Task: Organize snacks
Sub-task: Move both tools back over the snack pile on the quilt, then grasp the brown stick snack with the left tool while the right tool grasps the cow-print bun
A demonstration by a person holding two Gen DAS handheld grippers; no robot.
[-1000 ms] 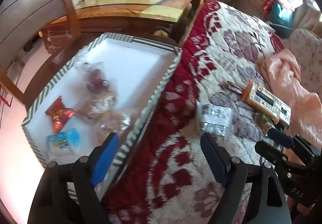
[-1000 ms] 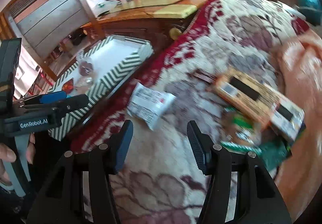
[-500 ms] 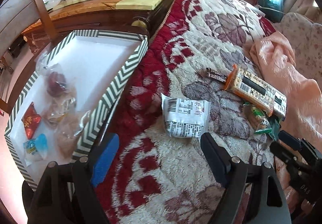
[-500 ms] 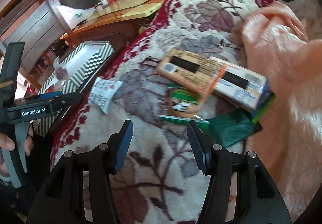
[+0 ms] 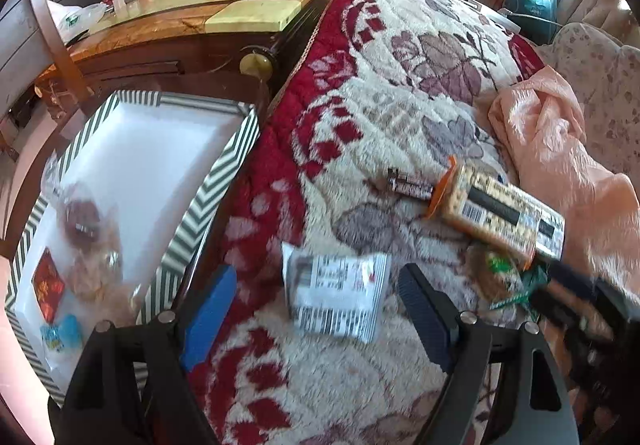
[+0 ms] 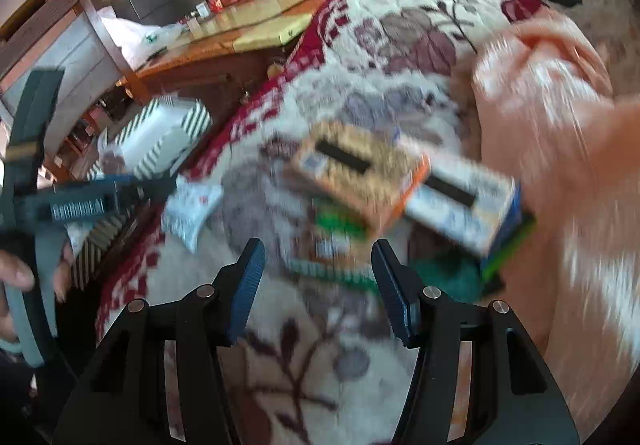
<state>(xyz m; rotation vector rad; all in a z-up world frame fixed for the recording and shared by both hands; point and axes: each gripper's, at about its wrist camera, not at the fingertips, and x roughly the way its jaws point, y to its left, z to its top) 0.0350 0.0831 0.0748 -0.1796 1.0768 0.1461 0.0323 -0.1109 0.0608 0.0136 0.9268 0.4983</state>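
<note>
While you're hovering both tools over the bed, your left gripper is standing spread wide with nothing pinched, and the white barcode packet is lying flat on the floral blanket right between its fingers, low in the middle of the left wrist frame. Just to its right, the orange cracker box is overlapping a white and blue box, with green wrappers tucked underneath and a thin dark snack bar touching the orange end. Over at the left of that frame, the striped tray is sitting beside the bed's edge, holding a red packet, a blue packet and some clear bags in its near end. Your right gripper is also standing apart and empty, pointing at the blurred pile of boxes in the centre of its frame, and the peach cloth is filling the right side.
</note>
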